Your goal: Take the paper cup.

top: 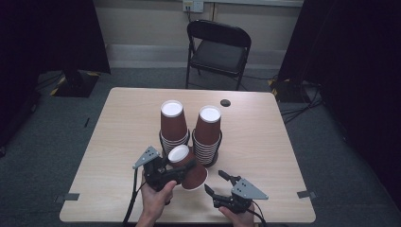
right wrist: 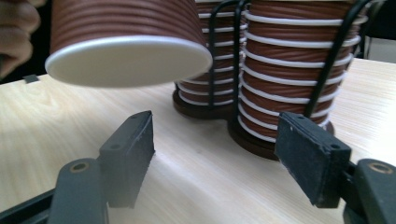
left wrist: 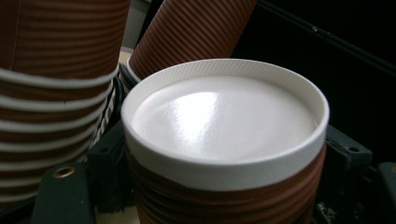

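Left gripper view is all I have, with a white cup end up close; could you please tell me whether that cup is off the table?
Observer: Yes, the left gripper holds the single cup tilted above the table.
Operator: And the other gripper?
Observer: The right gripper is near the table's front edge, with its jaws open and nothing between them.
Operator: Are the stacks loose?
Observer: No, each stack stands inside a black wire holder.

A light wood table [top: 265,142] is bearing two wire holders of stacked brown cups [top: 171,125] [top: 208,135] side by side, with a small dark disc [top: 225,102] lying beyond them.
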